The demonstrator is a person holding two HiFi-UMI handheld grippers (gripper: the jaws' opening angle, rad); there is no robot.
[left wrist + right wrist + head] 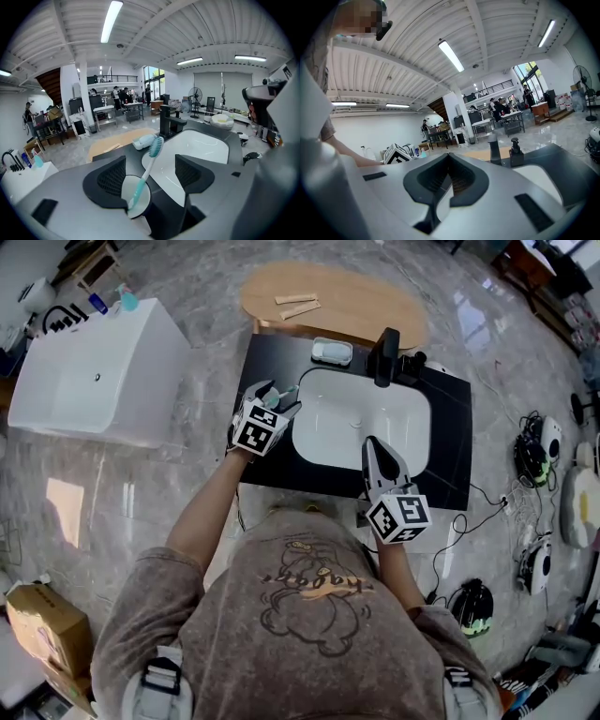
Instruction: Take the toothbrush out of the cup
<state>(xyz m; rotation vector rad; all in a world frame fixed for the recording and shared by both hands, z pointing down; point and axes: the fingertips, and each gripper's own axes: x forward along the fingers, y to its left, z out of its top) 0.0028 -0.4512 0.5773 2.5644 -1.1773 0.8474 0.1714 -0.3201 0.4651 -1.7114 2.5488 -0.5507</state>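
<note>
A teal and white toothbrush (144, 172) stands tilted in a white cup (136, 199), its bristled head (156, 146) leaning toward the sink. My left gripper (150, 177) is open, and the cup sits low between its jaws, closer to the left pad (110, 180). In the head view the left gripper (274, 399) is at the sink's left edge, with the toothbrush (286, 392) poking out past its tips; the cup is hidden there. My right gripper (378, 454) hovers over the sink's near side, shut on nothing. Its jaws (449, 174) meet.
A white sink (347, 432) is set in a black counter (272, 357), with a black faucet (385, 355) and a soap dish (332, 352) behind it. Beyond are a wooden oval table (347, 301) and a white tub (94, 371). Cables and devices lie on the floor at right.
</note>
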